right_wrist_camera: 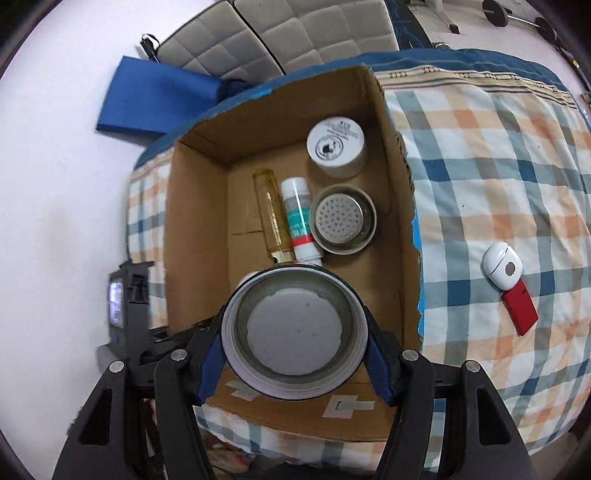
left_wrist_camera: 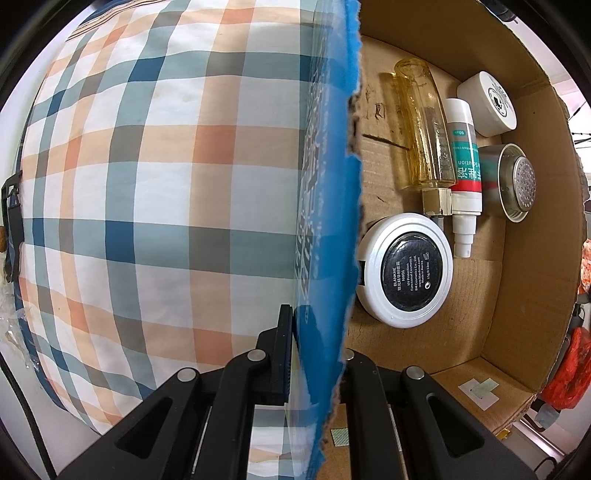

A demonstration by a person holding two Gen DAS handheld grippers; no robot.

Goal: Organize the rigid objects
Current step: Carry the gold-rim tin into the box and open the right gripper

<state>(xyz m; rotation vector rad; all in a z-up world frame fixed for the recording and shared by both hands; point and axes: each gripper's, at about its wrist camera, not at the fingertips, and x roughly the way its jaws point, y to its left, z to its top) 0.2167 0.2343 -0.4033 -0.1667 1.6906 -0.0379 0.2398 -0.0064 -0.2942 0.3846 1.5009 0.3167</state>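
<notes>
An open cardboard box (right_wrist_camera: 199,192) sits on a plaid bedcover (right_wrist_camera: 491,206). Inside lie a yellow glass bottle (right_wrist_camera: 271,214), a white tube with teal label (right_wrist_camera: 299,221), a metal strainer cup (right_wrist_camera: 341,223) and a white jar (right_wrist_camera: 336,146). My right gripper (right_wrist_camera: 295,339) is shut on a round white-rimmed lid, held above the box's near part. My left gripper (left_wrist_camera: 317,354) is shut on the box's blue-taped wall (left_wrist_camera: 332,184). The left wrist view also shows a round compact (left_wrist_camera: 406,269), the bottle (left_wrist_camera: 424,125), the tube (left_wrist_camera: 463,155), the strainer cup (left_wrist_camera: 513,181) and the jar (left_wrist_camera: 487,103).
A white earbud case (right_wrist_camera: 502,266) and a red flat object (right_wrist_camera: 519,306) lie on the bedcover right of the box. A blue pad (right_wrist_camera: 147,99) and a grey quilted headboard (right_wrist_camera: 280,33) are beyond the box. The left gripper's body (right_wrist_camera: 125,295) shows at the box's left.
</notes>
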